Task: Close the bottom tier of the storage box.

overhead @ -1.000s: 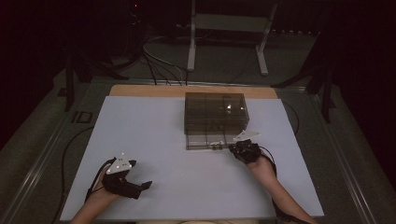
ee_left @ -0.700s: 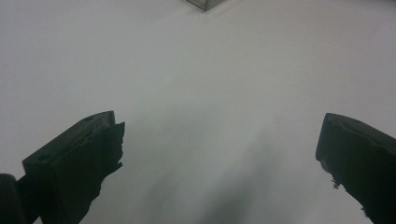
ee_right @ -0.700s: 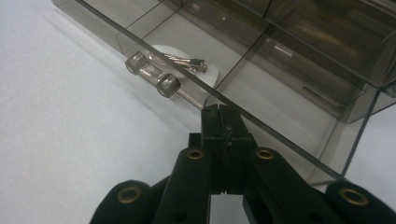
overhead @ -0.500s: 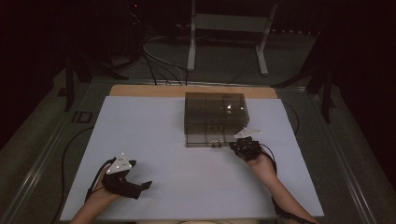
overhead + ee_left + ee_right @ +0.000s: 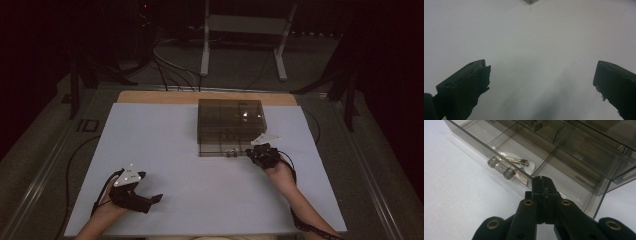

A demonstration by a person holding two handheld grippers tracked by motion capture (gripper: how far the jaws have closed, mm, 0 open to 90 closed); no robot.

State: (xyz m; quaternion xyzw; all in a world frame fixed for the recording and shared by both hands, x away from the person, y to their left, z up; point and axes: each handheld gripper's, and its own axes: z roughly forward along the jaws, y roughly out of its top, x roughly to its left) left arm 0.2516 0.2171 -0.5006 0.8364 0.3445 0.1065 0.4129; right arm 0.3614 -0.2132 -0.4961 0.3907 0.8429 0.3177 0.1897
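A smoky clear plastic box [image 5: 230, 117] stands at the middle back of the white table. Its low drawer [image 5: 474, 138] is slid out toward me. The drawer has inner dividers and a handle on two stubby knobs [image 5: 500, 168]. Behind the handle, one compartment holds a metal hair clip [image 5: 515, 160] lying on a white disc [image 5: 530, 168]. My right gripper [image 5: 543, 182] is shut, its tips at the drawer's front wall just right of the handle; the same gripper [image 5: 250, 152] sits at the box's front right corner. My left gripper [image 5: 541, 82] is open over bare table, also at the near left [image 5: 150, 200].
White sheet [image 5: 165, 145] covers the table, with a wooden strip [image 5: 150, 96] along the far edge. Cables [image 5: 165, 65] and a metal stand [image 5: 205, 45] lie on the dark floor beyond. A person's forearms come in from the near edge.
The right hand has shifted slightly at the drawer front, its grey plate swinging a little up and right. The left hand has kept still.
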